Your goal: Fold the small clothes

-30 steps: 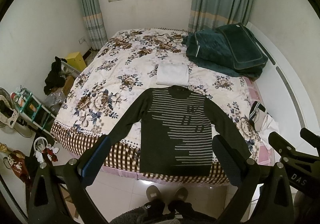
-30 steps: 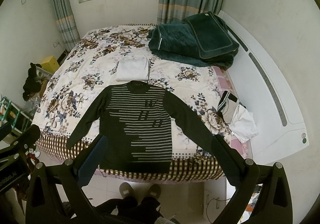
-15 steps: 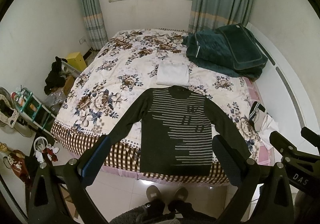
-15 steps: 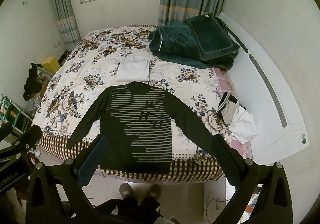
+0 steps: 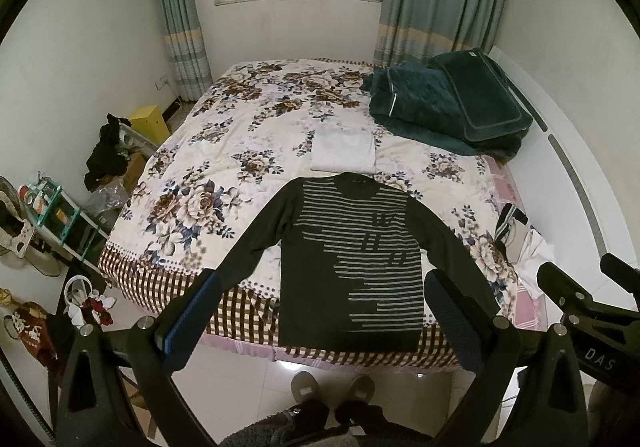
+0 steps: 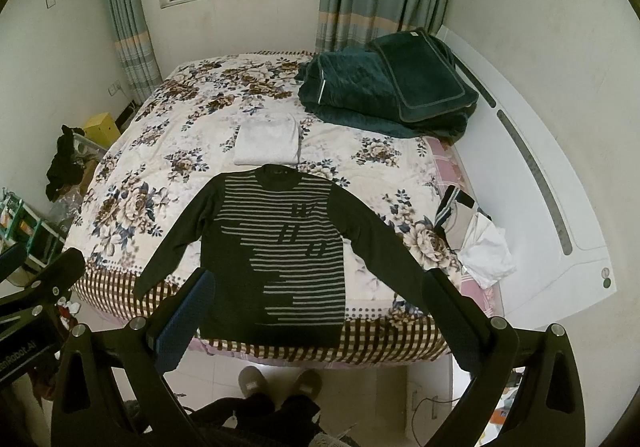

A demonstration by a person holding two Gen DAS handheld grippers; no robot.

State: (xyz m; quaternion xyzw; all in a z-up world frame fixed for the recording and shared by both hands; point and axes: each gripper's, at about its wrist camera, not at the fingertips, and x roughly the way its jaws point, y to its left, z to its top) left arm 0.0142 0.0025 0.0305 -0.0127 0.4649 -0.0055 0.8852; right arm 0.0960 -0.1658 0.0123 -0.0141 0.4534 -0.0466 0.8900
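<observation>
A dark sweater (image 5: pixel 352 259) (image 6: pixel 276 247) with grey stripes lies flat and face up at the near edge of the floral bed (image 5: pixel 240 151) (image 6: pixel 168 151), both sleeves spread out to the sides. Beyond its collar rests a folded white garment (image 5: pixel 344 151) (image 6: pixel 268 141). My left gripper (image 5: pixel 320 311) hovers above the floor in front of the sweater's hem, open and empty. My right gripper (image 6: pixel 316 307) is held at the same height beside it, also open and empty. Neither touches the cloth.
A dark green folded blanket (image 5: pixel 448 103) (image 6: pixel 384 87) lies at the far right of the bed. Loose clothes (image 5: pixel 524 243) (image 6: pixel 476 239) sit on the right edge. A person's slippered feet (image 5: pixel 332 391) stand on the tiled floor. Cluttered shelves (image 5: pixel 52 215) and a yellow box (image 5: pixel 150 123) line the left wall.
</observation>
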